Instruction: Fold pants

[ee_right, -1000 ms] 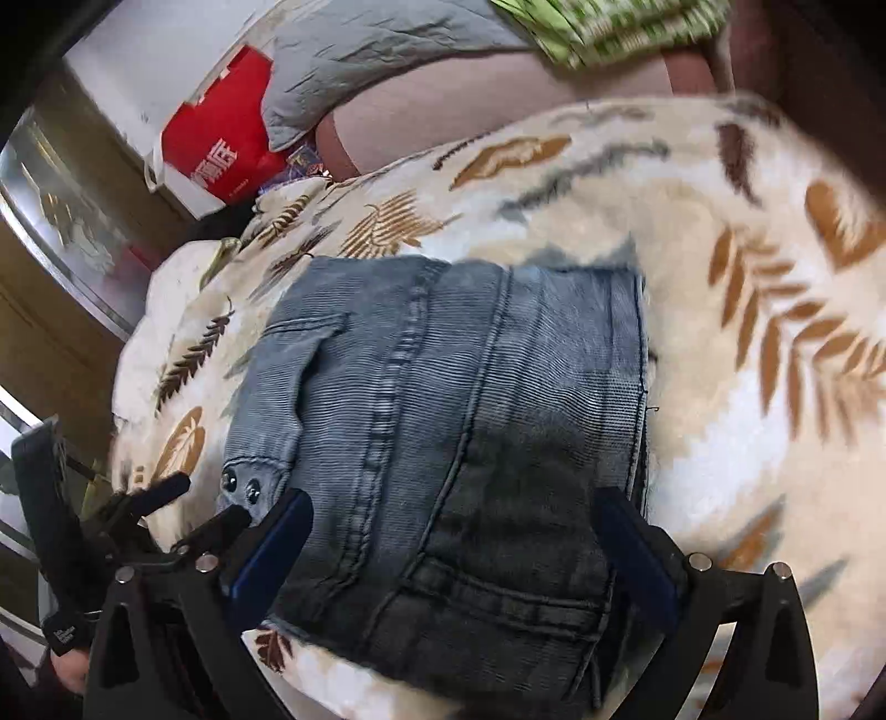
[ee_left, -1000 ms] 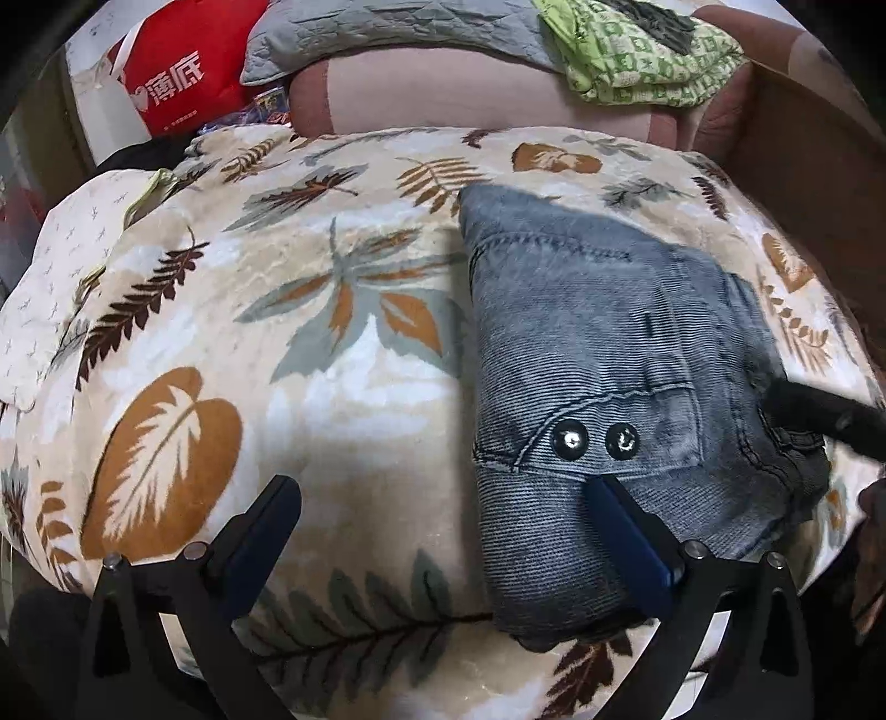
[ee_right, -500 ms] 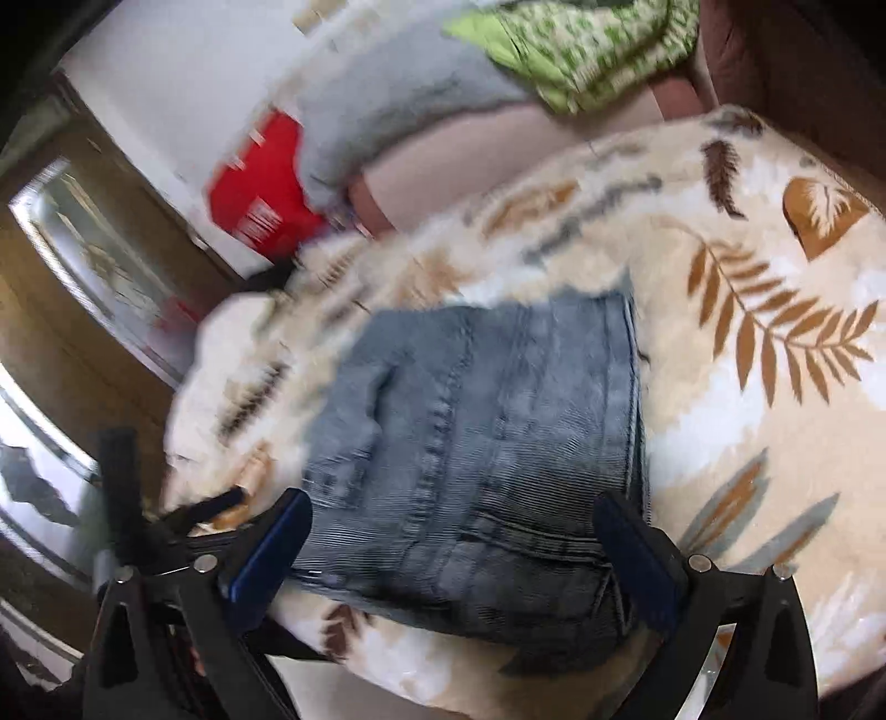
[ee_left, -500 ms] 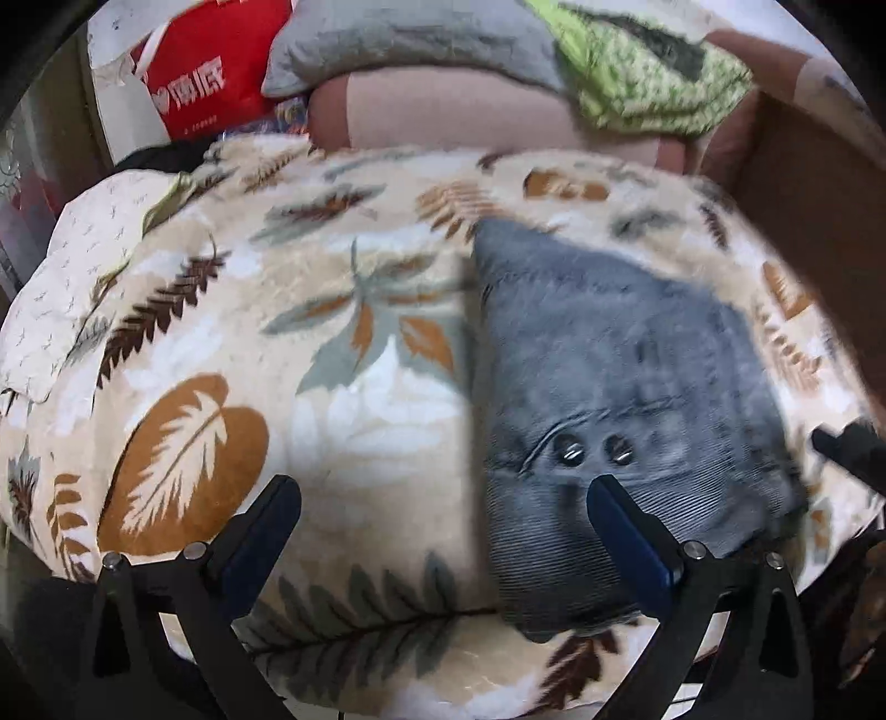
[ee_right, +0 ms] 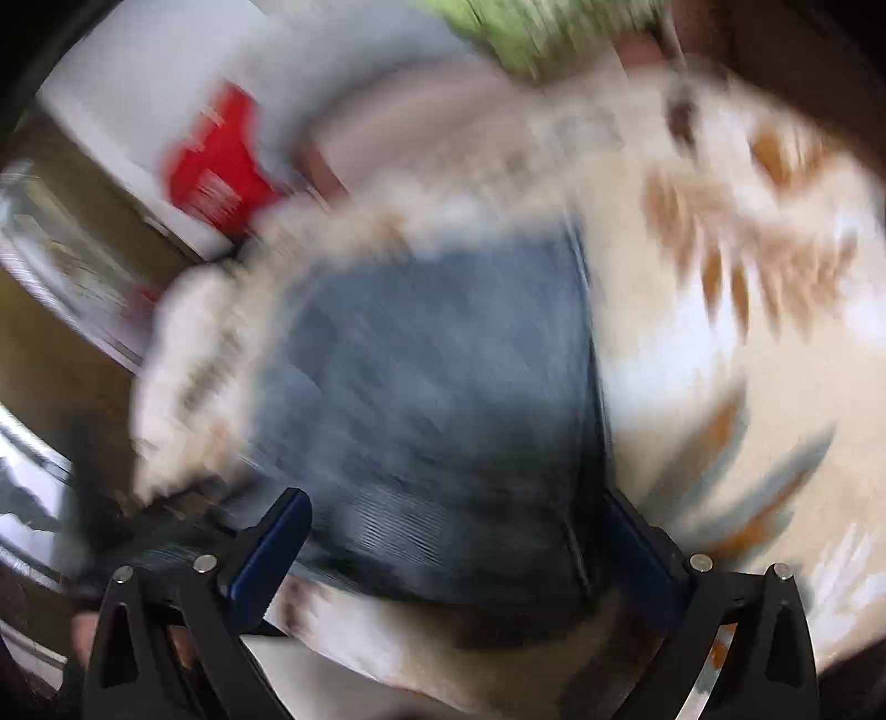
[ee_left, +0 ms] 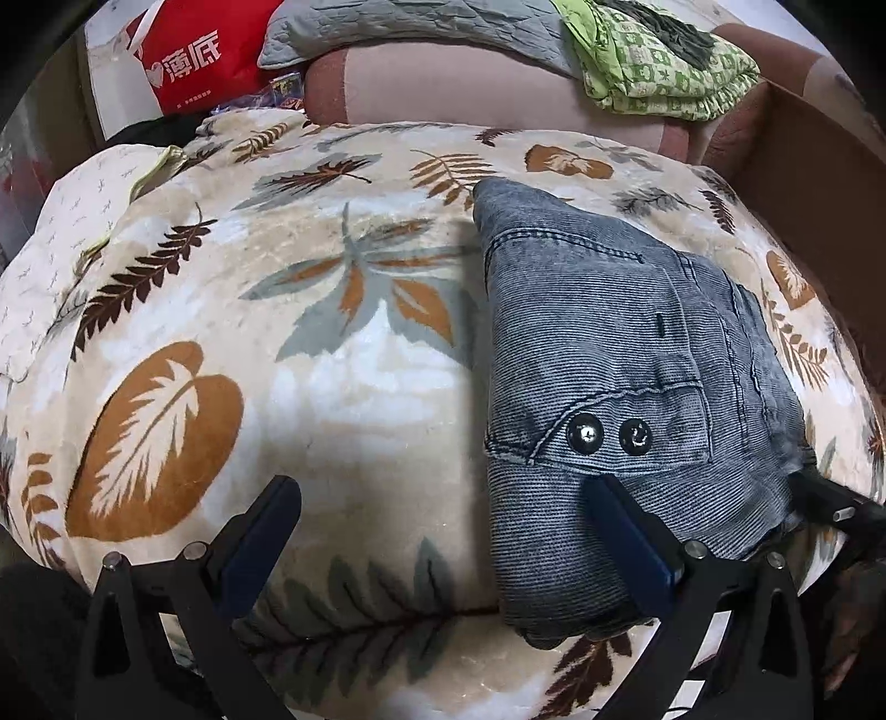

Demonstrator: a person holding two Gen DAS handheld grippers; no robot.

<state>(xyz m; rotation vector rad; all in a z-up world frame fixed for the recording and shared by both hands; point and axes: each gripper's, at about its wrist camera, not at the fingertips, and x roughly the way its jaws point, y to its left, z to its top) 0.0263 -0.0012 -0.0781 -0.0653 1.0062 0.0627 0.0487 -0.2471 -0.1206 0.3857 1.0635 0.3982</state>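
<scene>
Grey-blue corduroy pants (ee_left: pixel 620 354) lie folded into a compact rectangle on a leaf-patterned blanket (ee_left: pixel 310 399); two metal snaps show near their front edge. My left gripper (ee_left: pixel 443 537) is open and empty above the blanket's near edge, its right finger over the pants' near left corner. My right gripper (ee_right: pixel 459 548) is open and empty, hovering over the near edge of the pants (ee_right: pixel 432 387); that view is heavily motion-blurred. The right gripper's tip also shows in the left wrist view (ee_left: pixel 830 504) at the pants' right corner.
A red bag (ee_left: pixel 188 55), a grey quilt (ee_left: pixel 421 27) and a green patterned cloth (ee_left: pixel 659 66) lie on a pink sofa back behind the blanket. A white cloth (ee_left: pixel 72 221) sits at the blanket's left. A brown box wall (ee_left: pixel 819 183) stands at right.
The right gripper has pulled back from the pants and is swinging fast, blurring its view. The left gripper shifted slightly and stays open. The pants have not moved.
</scene>
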